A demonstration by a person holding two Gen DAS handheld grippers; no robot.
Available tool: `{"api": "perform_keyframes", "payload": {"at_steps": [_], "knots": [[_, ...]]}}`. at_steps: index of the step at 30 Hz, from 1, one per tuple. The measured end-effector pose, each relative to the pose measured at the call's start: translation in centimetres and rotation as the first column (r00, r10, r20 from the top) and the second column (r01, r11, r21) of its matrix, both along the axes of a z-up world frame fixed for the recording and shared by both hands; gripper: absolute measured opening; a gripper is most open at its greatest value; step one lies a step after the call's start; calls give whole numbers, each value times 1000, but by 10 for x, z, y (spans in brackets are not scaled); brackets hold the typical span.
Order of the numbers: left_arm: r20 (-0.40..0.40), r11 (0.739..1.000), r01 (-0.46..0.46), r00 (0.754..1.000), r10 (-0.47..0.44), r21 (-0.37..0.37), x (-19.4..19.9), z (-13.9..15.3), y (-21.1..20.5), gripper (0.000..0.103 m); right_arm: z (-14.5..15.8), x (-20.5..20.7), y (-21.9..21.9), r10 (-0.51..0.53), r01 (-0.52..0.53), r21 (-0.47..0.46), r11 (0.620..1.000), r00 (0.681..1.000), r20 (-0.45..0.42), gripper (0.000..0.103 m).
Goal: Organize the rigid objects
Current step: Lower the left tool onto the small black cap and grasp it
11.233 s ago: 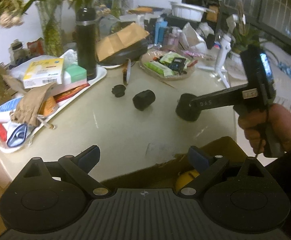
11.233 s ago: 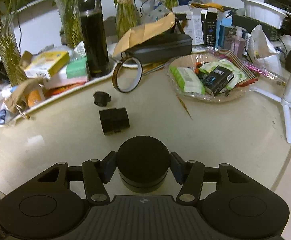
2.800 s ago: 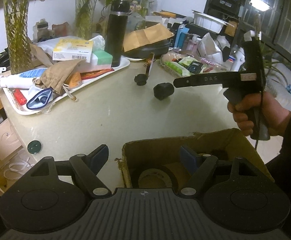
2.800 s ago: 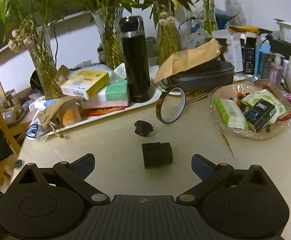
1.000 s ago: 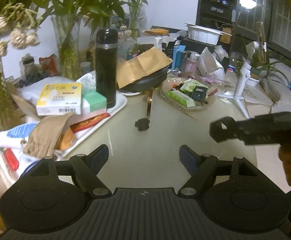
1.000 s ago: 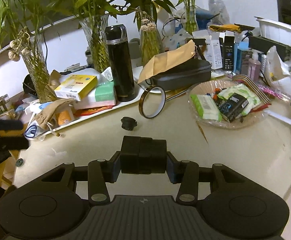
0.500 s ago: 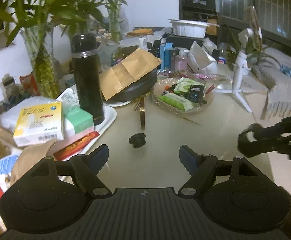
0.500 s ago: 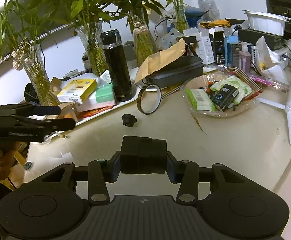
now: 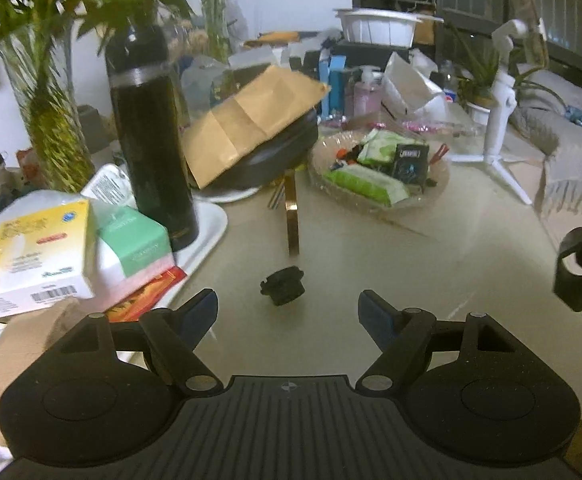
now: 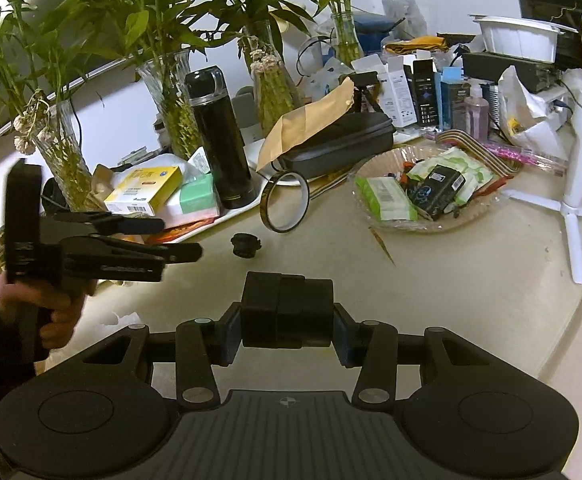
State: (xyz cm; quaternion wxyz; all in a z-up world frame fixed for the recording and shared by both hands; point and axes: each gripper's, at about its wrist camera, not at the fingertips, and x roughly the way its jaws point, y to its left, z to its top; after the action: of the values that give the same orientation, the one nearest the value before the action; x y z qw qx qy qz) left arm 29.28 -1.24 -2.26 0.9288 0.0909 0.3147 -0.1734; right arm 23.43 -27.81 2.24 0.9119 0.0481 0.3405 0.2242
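Right wrist view shows the right tongs pinching a black cylindrical part across its length, both pads pressed on its ends and the part carried clear above the counter; holding it end to end presumably keeps the round body from rolling out during transfer. Left tongs stand spread with nothing between them, aimed down at a small black knob-like piece that lies alone on the bare counter just ahead of the fingertips; the spread stance suits an approach to this next loose item. A ring of amber tape stands on edge beyond the knob, near the rim of a white tray that carries a tall black flask, a yellow box and a green pack. A glass dish of wrapped packets sits to the right, well apart from the knob, and a white tripod stand occupies the far right edge. The counter is a pale, glossy, rounded surface with scuff marks. Vases of bamboo stems line the wall behind; the room is dim and crowded with boxes and bottles.
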Motion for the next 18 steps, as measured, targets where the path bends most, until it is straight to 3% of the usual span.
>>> {"api": "perform_keyframes", "payload": {"at_steps": [15, 18], "knots": [[-25, 997, 35, 999, -34, 64, 48, -35, -12, 75, 0, 6, 2, 14, -14, 9, 1000, 1000, -5, 48], [-33, 996, 44, 999, -42, 74, 56, -40, -13, 66, 0, 7, 5, 27, -27, 3, 1000, 1000, -3, 48]]}}
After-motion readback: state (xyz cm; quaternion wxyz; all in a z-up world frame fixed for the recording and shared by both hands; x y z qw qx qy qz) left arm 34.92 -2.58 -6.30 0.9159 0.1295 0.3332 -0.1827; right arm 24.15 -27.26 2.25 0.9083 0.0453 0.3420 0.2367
